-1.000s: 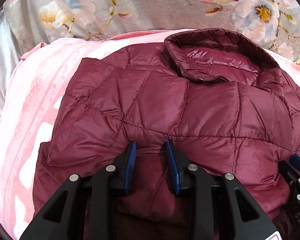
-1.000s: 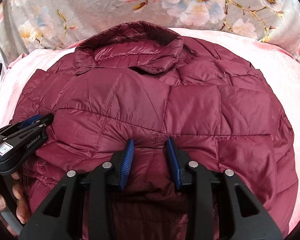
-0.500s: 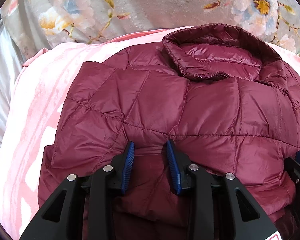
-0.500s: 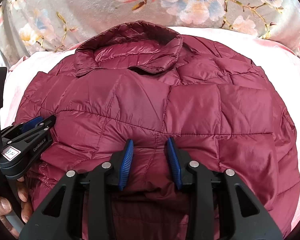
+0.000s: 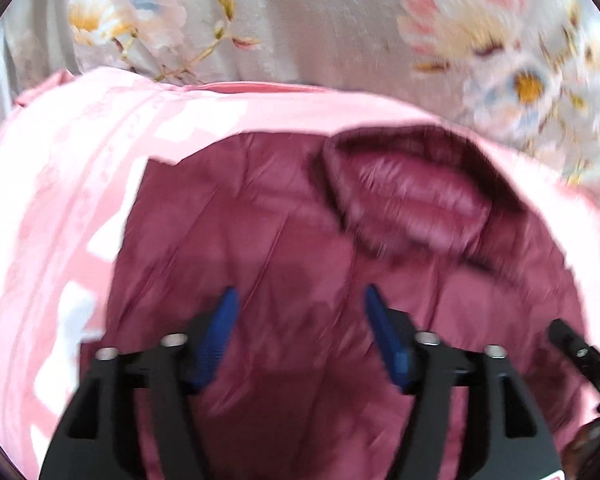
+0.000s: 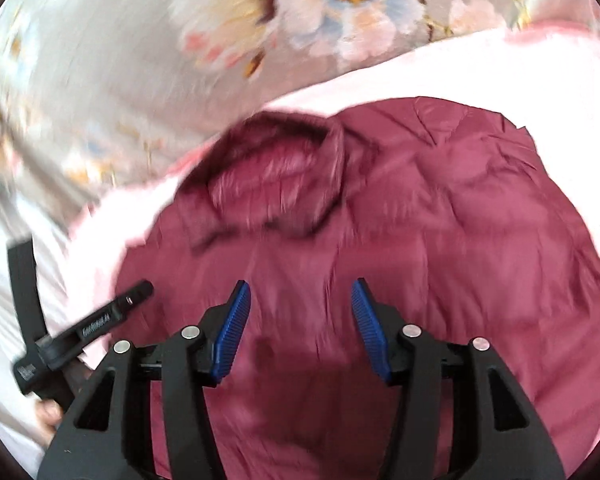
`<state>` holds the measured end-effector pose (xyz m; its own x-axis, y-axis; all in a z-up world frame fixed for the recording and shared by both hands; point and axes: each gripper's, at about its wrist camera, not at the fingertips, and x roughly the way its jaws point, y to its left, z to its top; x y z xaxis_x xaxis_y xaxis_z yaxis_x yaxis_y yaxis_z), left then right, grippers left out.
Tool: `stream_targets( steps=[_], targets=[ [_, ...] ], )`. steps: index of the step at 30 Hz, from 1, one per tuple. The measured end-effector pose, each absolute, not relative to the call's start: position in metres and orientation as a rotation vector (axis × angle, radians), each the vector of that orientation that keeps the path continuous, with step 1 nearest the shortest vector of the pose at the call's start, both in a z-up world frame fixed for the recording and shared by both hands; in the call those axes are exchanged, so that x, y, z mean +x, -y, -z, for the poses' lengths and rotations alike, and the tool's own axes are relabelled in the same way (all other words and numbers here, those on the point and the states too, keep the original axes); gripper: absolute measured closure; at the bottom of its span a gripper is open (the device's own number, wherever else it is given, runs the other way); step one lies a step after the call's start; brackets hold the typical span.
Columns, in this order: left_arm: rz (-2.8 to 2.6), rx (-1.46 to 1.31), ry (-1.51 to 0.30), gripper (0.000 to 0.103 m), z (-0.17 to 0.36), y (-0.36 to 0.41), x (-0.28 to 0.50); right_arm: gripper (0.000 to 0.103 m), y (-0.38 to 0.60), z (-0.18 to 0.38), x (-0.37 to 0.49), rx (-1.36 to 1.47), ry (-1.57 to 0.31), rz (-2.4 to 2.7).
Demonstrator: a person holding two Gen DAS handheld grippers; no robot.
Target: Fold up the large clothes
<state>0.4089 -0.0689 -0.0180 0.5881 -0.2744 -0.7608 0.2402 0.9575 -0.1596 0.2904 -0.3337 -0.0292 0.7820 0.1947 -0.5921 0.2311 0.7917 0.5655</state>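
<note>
Jacket (image 5: 300,264) lies folded on the pink blanket (image 5: 60,200); both hand-held grippers, left (image 5: 298,308) and right (image 6: 298,304), have just been opening, spread and empty; next, regrasp an edge.

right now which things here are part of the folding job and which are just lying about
Part of the job:
- maroon puffer jacket
- left claw, open
- right claw, open

Just there:
- pink blanket under the jacket
- floral cover behind

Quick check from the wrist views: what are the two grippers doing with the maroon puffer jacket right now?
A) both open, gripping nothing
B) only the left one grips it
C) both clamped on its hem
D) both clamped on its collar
A: the left gripper and right gripper have just been opening, their blue pads stand apart, and the jacket lies flat beyond them, unpinched.
</note>
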Motion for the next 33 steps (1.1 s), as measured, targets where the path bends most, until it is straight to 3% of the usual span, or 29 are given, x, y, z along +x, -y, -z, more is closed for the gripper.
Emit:
stream_targets(
  steps=[5,6,7,8,9,11,17,21,26,27,33],
  targets=[
    [0.304,-0.146,-0.978,0.033,0.025,0.088,0.462,0.051,0.355,0.038,0.332,0.797,-0.701,0.025],
    [0.322,-0.162,-1.000,0.037,0.030,0.091,0.469,0.053,0.357,0.042,0.338,0.820,-0.709,0.010],
    [0.322,-0.171,-1.026,0.044,0.038,0.096,0.476,0.063,0.356,0.045,0.342,0.827,-0.718,0.003],
    [0.323,-0.163,-1.032,0.068,0.042,0.098,0.478,0.070,0.355,0.048,0.345,0.809,-0.731,0.014],
    [0.338,-0.141,-1.035,0.093,0.047,0.102,0.478,0.085,0.352,0.050,0.346,0.770,-0.749,0.037],
    [0.353,-0.107,-1.031,0.103,0.055,0.106,0.474,0.091,0.346,0.056,0.343,0.694,-0.773,0.068],
    [0.302,0.134,-0.898,0.102,0.071,0.126,0.448,0.095,0.314,0.056,0.340,0.392,-0.786,0.140],
    [0.272,0.194,-0.887,0.102,0.066,0.132,0.441,0.092,0.318,0.045,0.334,0.377,-0.811,0.162],
    [0.343,0.054,-0.844,0.101,0.017,0.105,0.441,0.086,0.343,-0.007,0.326,0.418,-0.692,0.175],
    [0.334,0.039,-0.824,0.101,0.005,0.104,0.446,0.082,0.348,-0.019,0.335,0.424,-0.665,0.174],
    [0.271,-0.058,-0.813,0.099,-0.038,0.130,0.520,0.081,0.361,-0.044,0.411,0.488,-0.602,0.178]
  ],
)
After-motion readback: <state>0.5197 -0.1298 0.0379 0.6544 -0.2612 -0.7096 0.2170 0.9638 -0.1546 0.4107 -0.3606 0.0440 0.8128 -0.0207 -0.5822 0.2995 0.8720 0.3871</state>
